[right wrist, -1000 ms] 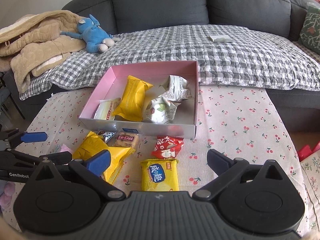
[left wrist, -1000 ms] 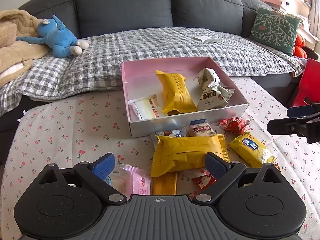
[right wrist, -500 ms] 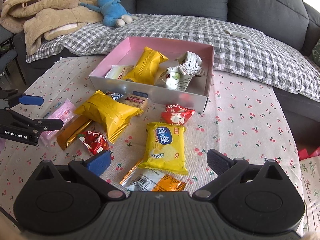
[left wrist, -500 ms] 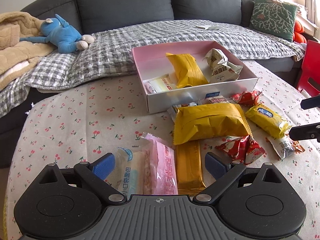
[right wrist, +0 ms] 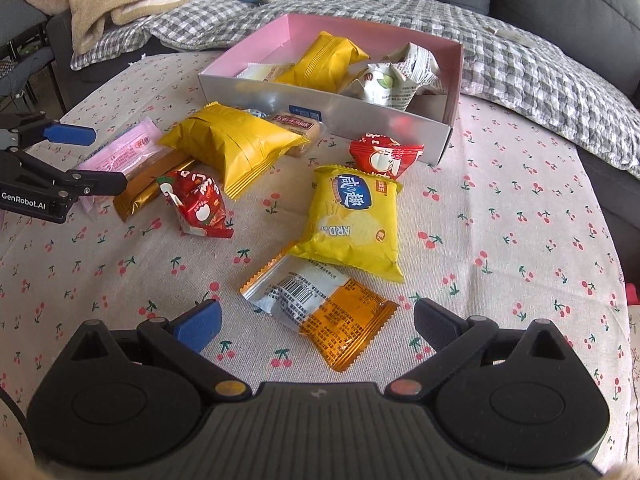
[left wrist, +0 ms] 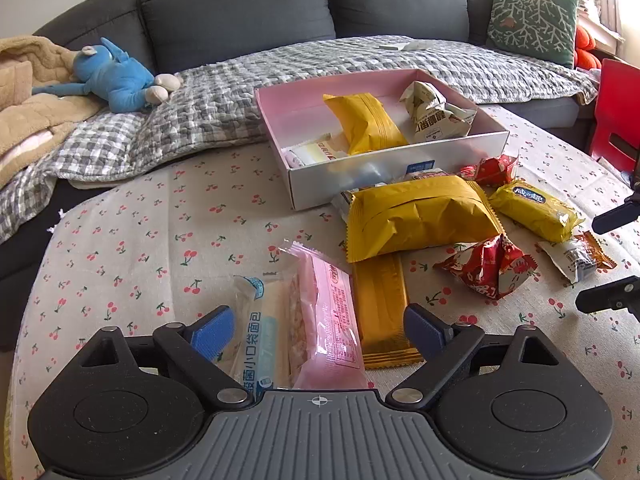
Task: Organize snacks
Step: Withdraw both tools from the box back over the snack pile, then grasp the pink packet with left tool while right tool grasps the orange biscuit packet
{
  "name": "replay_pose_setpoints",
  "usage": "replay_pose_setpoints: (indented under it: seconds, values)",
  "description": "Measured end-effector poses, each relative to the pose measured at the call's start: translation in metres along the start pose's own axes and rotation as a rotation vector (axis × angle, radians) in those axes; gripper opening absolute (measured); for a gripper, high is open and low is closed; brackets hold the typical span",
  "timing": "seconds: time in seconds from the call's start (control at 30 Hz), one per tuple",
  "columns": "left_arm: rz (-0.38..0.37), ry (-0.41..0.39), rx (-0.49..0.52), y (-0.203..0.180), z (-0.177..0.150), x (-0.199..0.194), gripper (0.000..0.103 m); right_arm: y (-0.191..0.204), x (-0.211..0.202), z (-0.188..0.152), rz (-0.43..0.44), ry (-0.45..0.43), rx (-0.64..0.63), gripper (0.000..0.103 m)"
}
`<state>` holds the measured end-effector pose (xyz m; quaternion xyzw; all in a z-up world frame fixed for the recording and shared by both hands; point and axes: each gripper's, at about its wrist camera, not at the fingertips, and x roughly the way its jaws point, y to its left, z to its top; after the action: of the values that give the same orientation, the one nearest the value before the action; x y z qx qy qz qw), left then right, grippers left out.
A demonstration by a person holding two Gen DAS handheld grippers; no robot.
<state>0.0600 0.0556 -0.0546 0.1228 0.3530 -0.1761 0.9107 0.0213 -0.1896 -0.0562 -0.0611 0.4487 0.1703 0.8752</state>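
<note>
Loose snacks lie on the cherry-print tablecloth in front of a pink box (left wrist: pixel 392 168) that holds a few packets. My left gripper (left wrist: pixel 318 330) hangs low over a white bread packet (left wrist: pixel 260 332), a pink packet (left wrist: pixel 332 320) and a gold bar (left wrist: pixel 380 312). Its jaws are closing around them, and the pads do not press on anything. My right gripper (right wrist: pixel 316 322) stands open over an orange and silver packet (right wrist: pixel 320 304). Just beyond that packet is a yellow chip bag (right wrist: pixel 352 220). A big yellow bag (right wrist: pixel 236 144) and two red packets (right wrist: pixel 196 204) lie nearby.
A dark sofa with a checked blanket (left wrist: pixel 320 76), a blue plush toy (left wrist: pixel 116 76) and a green cushion (left wrist: pixel 532 20) stands behind the table. A red chair (left wrist: pixel 616 112) is at the right. The table's left part (left wrist: pixel 140 240) is bare cloth.
Both grippers have sunk toward the table and tipped down. The left one's jaws have narrowed a little over the pink and white packets. The orange and silver packet came into the right view.
</note>
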Motion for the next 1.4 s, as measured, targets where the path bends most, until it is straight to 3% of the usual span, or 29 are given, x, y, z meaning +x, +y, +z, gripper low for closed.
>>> replay_pose_setpoints:
  seconds: [0.07, 0.17, 0.33, 0.53, 0.77, 0.9, 1.07, 1.27, 1.4]
  values:
    - [0.001, -0.005, -0.005, 0.001, 0.000, 0.000, 0.084, -0.001, 0.000, -0.001, 0.014, -0.013, -0.001, 0.102]
    - [-0.011, -0.021, -0.012, 0.004, 0.000, -0.002, 0.067, -0.002, -0.001, 0.000, 0.031, -0.014, -0.002, 0.098]
    - [-0.070, -0.013, -0.015, 0.003, 0.002, -0.001, 0.047, 0.002, -0.002, 0.003, 0.053, -0.018, -0.024, 0.085]
    - [-0.058, 0.014, 0.031, 0.000, 0.003, 0.001, 0.040, 0.011, -0.006, 0.005, 0.097, -0.007, -0.062, 0.064]
    - [-0.033, 0.077, 0.022, 0.002, -0.001, 0.010, 0.035, 0.034, -0.012, 0.006, 0.184, 0.027, -0.145, 0.063]
    - [-0.020, 0.104, -0.002, 0.007, -0.002, 0.015, 0.037, 0.038, -0.009, 0.009, 0.168, 0.023, -0.168, 0.072]
    - [-0.023, 0.091, -0.021, 0.008, -0.002, 0.016, 0.037, 0.034, 0.001, 0.018, 0.145, 0.020, -0.132, 0.072]
    - [-0.027, 0.094, -0.032, 0.008, 0.000, 0.017, 0.036, 0.040, 0.004, 0.022, 0.142, 0.007, -0.131, 0.066]
    - [-0.026, 0.095, -0.041, 0.008, 0.000, 0.017, 0.033, 0.047, 0.005, 0.026, 0.160, 0.004, -0.155, 0.050]
